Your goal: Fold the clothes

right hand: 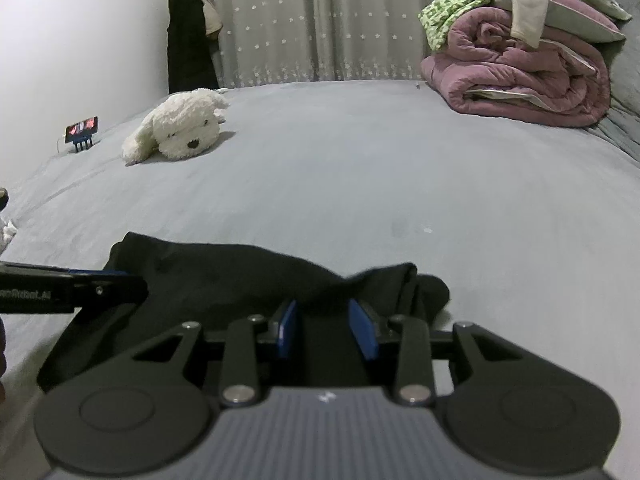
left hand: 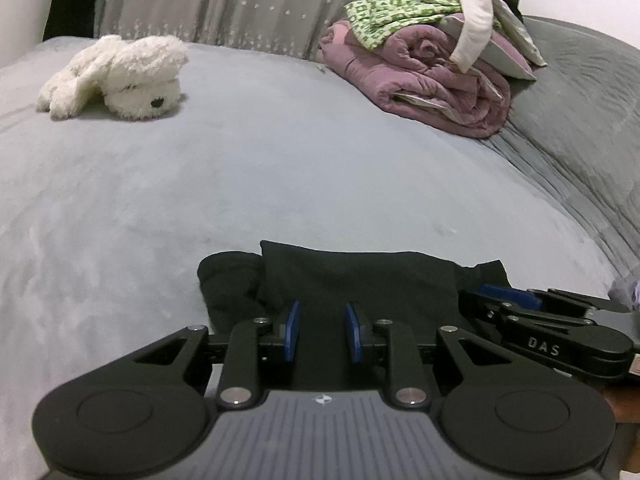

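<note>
Black garment [left hand: 360, 280] on bed [left hand: 280, 168], both tools [left hand: 322, 332] [right hand: 328, 330] low, parted.

A bedroom in a home is shown. Most of each picture is filled by a big bed [right hand: 360, 184] with a grey sheet. A white toy dog [right hand: 180, 130] is seen lying on it at the left. A rolled pink quilt [right hand: 520, 80] with clothes [right hand: 460, 4] piled on top is seen at the upper right. Grey curtains with small stars [right hand: 300, 20] are hung behind the bed.
</note>
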Demonstrator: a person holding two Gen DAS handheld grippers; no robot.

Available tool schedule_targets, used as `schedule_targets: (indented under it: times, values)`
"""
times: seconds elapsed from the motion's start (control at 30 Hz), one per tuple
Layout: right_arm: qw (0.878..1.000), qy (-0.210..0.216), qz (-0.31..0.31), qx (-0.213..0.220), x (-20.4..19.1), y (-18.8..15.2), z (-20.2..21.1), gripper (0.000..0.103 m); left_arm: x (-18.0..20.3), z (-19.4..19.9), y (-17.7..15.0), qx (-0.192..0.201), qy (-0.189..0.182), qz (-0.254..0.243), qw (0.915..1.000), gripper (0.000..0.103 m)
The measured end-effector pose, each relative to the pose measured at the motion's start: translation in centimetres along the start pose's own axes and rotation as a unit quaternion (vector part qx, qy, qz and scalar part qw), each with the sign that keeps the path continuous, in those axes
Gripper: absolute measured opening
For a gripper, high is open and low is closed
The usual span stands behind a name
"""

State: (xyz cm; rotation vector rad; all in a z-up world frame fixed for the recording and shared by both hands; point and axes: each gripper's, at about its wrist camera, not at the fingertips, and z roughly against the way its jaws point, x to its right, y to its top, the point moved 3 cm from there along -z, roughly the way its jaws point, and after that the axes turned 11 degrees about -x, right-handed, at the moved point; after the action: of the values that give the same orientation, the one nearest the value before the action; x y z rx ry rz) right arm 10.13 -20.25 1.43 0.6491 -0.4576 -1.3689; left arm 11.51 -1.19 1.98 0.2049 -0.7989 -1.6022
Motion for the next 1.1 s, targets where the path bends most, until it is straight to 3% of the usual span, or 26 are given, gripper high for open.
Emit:
schedule_targets:
  times: [0.27, 0.53, 0.8, 0.97, 1.1]
  values:
    - [1.000, 0.003, -0.014, -0.001, -0.2, 1.1, -2.1, 0.032, -0.9, -0.3, 0.3, 0.009, -0.007, 0.018, 0.9998, 0.024]
    - [1.000, 0.008, -0.027, 0.011, -0.3, 1.4, -0.9, 0.032, -0.8, 0.5, 0.8, 0.038, -0.015, 0.009, 0.9991, 0.025]
    - [1.000, 0.000, -0.014, 0.001, -0.5, 0.8, -1.6, 0.032, -1.6, -0.9, 0.8, 0.014, 0.017, 0.007, 0.9997, 0.025]
    - [0.999, -0.009, -0.041, 0.007, 1.2, 1.3, -0.4, 0.032, -2.1, -0.4, 1.1, 0.020, 0.009, 0.026, 0.9994, 0.024]
    - [0.999, -0.020, -0.048, 0.000, 2.3, 1.0, -0.9, 0.032, -2.2, -0.7, 1.1, 0.020, 0.031, 0.016, 0.9992, 0.024]
